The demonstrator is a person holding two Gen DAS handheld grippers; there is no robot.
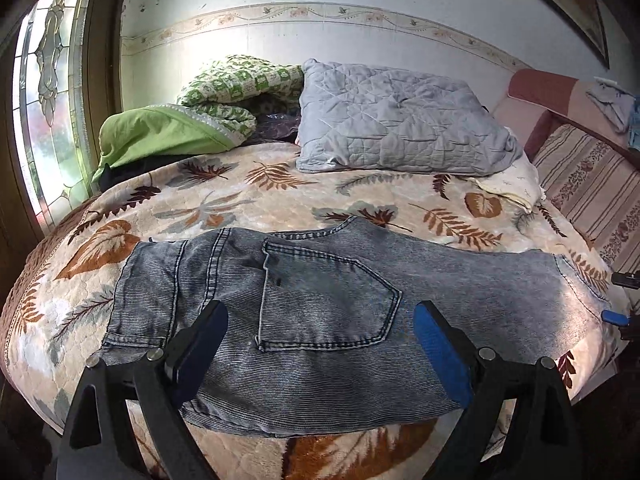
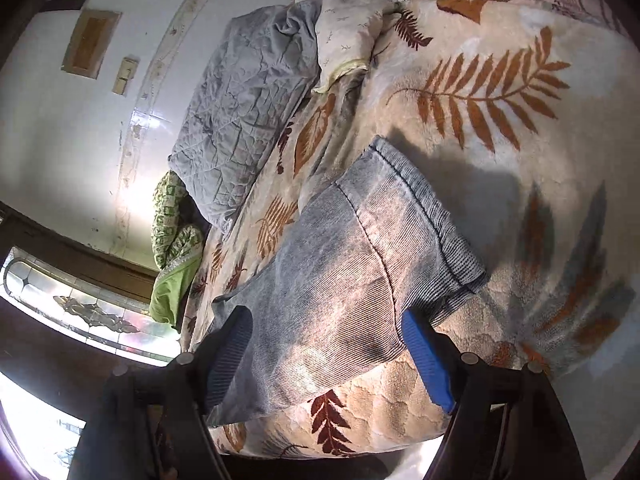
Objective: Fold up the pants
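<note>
Pants (image 1: 320,304) (folded) lie beneath both splayed grippers.

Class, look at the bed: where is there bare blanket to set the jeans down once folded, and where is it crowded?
Bare blanket lies between the jeans and the grey quilt, and beyond the leg hem toward the striped cushion. The head of the bed is crowded: green blanket, grey quilt, small pillow.

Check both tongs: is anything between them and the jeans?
Nothing visible. The left tongs hang open over the jeans near the back pocket. The right tongs are open at the hem end. The pillow lies well behind, clear of the jeans.
</note>
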